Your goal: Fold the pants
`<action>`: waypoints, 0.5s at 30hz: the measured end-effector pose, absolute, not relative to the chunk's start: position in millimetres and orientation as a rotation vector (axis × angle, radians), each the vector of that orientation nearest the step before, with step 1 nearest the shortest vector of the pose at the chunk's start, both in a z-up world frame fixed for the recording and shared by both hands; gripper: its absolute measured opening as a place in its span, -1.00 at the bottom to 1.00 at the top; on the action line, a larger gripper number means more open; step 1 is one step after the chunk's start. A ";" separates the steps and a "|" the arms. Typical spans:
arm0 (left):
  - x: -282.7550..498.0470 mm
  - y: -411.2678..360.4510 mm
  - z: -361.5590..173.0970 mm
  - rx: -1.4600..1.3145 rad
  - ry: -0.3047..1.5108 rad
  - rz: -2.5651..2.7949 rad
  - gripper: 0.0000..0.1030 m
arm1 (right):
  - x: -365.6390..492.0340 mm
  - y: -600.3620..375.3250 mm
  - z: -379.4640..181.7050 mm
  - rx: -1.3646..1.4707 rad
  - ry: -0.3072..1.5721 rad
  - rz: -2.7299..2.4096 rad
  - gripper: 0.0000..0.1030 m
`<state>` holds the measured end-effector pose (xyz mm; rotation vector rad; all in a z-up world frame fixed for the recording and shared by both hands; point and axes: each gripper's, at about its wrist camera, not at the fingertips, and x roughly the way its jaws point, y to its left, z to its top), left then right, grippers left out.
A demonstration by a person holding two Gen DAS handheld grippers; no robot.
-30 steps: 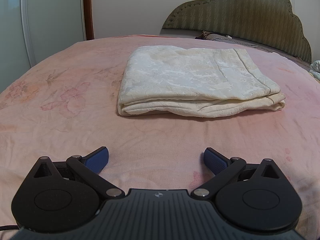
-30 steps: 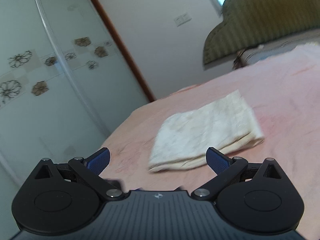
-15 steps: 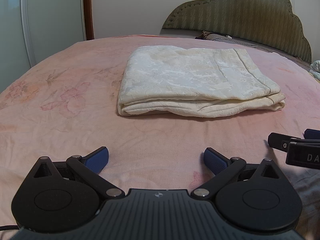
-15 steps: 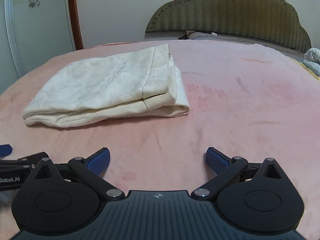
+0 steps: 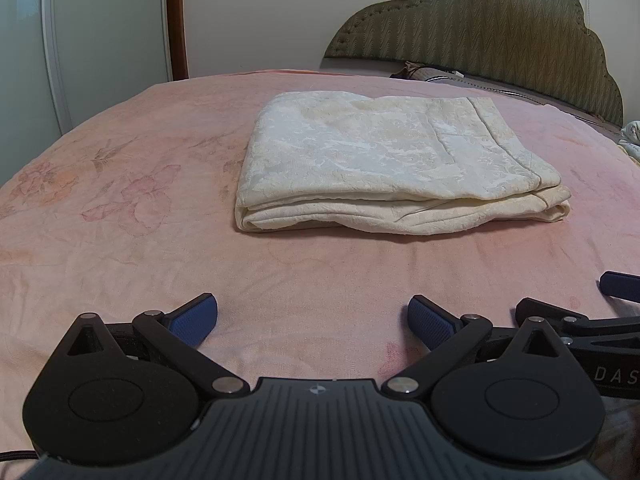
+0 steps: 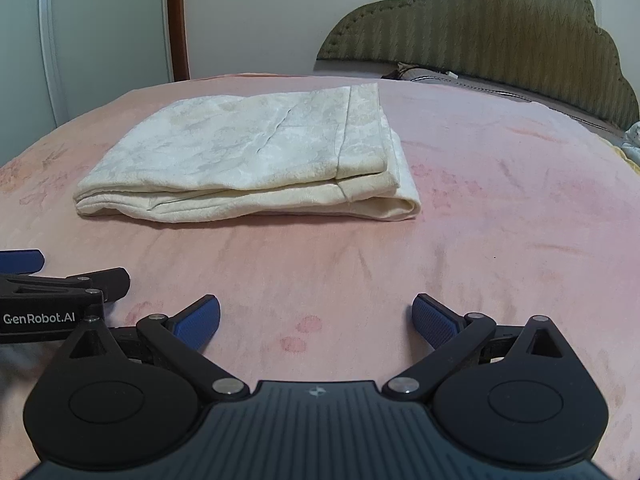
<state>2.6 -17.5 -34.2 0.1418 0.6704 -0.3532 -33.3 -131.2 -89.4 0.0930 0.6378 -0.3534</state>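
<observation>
The cream pants (image 5: 384, 160) lie folded in a flat rectangular stack on the pink bedspread (image 5: 120, 240), straight ahead in the left wrist view. They also show in the right wrist view (image 6: 248, 152), ahead and to the left. My left gripper (image 5: 312, 320) is open and empty, low over the bedspread, well short of the pants. My right gripper (image 6: 316, 320) is open and empty, beside the left one and equally short of the pants. Each gripper shows at the edge of the other's view.
A green padded headboard (image 5: 480, 36) stands at the far right of the bed. A sliding wardrobe door (image 5: 100, 40) and a brown door frame (image 5: 176, 20) stand at the far left. A bit of pale fabric (image 5: 632, 140) lies at the right bed edge.
My right gripper swung round from a tilted view of the wardrobe and came down level beside the left gripper. The left gripper and the pants have not moved.
</observation>
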 end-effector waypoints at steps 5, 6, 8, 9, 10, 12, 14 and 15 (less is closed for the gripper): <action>2.2 -21.1 -34.0 0.145 0.670 -0.353 1.00 | -34.2 -131.6 -89.9 0.099 0.642 -0.352 1.00; 2.0 -20.4 -33.8 0.142 0.670 -0.354 1.00 | -34.1 -131.9 -89.8 0.101 0.642 -0.351 1.00; 1.8 -20.1 -33.9 0.141 0.670 -0.354 1.00 | -33.8 -131.9 -89.8 0.100 0.642 -0.352 1.00; 1.5 -20.5 -33.6 0.142 0.670 -0.353 1.00 | -33.7 -132.1 -89.8 0.099 0.643 -0.352 1.00; 3.0 -20.1 -33.8 0.142 0.670 -0.353 1.00 | -33.7 -132.4 -89.9 0.100 0.643 -0.352 1.00; 3.2 -20.0 -33.8 0.141 0.670 -0.354 1.00 | -33.9 -132.9 -89.8 0.102 0.643 -0.351 1.00; 2.9 -20.1 -33.8 0.141 0.671 -0.354 1.00 | -33.5 -132.7 -90.0 0.101 0.643 -0.351 1.00; 2.8 -19.8 -33.8 0.143 0.670 -0.353 1.00 | -33.6 -132.7 -90.0 0.101 0.643 -0.351 1.00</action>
